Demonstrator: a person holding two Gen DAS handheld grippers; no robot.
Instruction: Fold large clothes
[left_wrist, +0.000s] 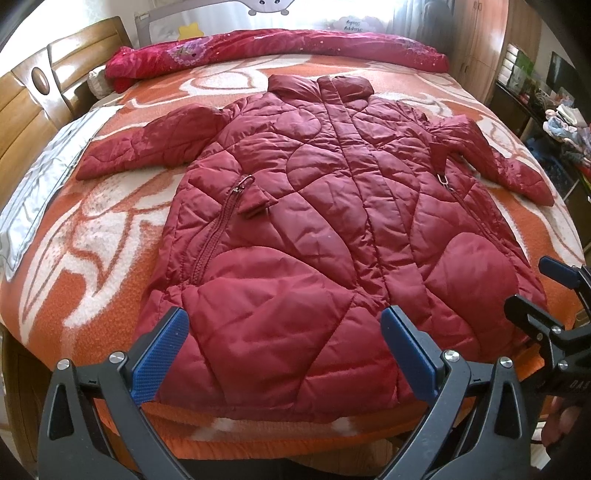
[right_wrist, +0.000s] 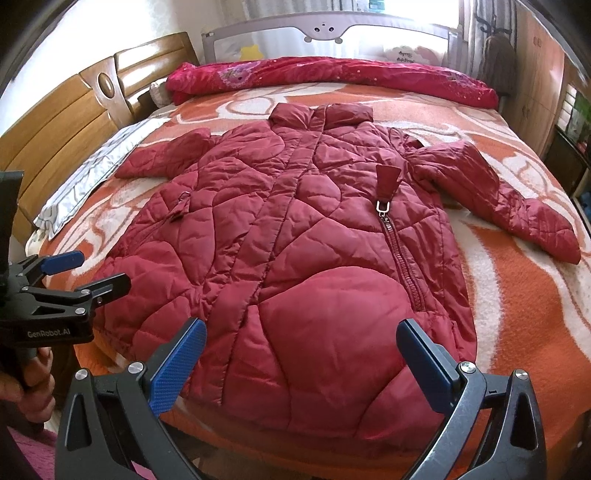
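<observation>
A dark red quilted coat (left_wrist: 314, 221) lies flat, front up, on the bed, collar at the far end, both sleeves spread out; it also shows in the right wrist view (right_wrist: 295, 258). My left gripper (left_wrist: 284, 325) is open and empty, hovering above the hem's left half. My right gripper (right_wrist: 301, 339) is open and empty above the hem's right half. Each gripper shows in the other's view, the right one (left_wrist: 543, 284) at the coat's right edge, the left one (right_wrist: 92, 269) at its left edge. Neither touches the coat.
The bed has an orange and white blanket (left_wrist: 110, 229). A rolled red floral quilt (left_wrist: 277, 48) lies across the far end. A grey-white cloth (left_wrist: 44, 184) lies at the left edge by the wooden headboard (left_wrist: 33, 107). A cluttered shelf (left_wrist: 554, 110) stands right.
</observation>
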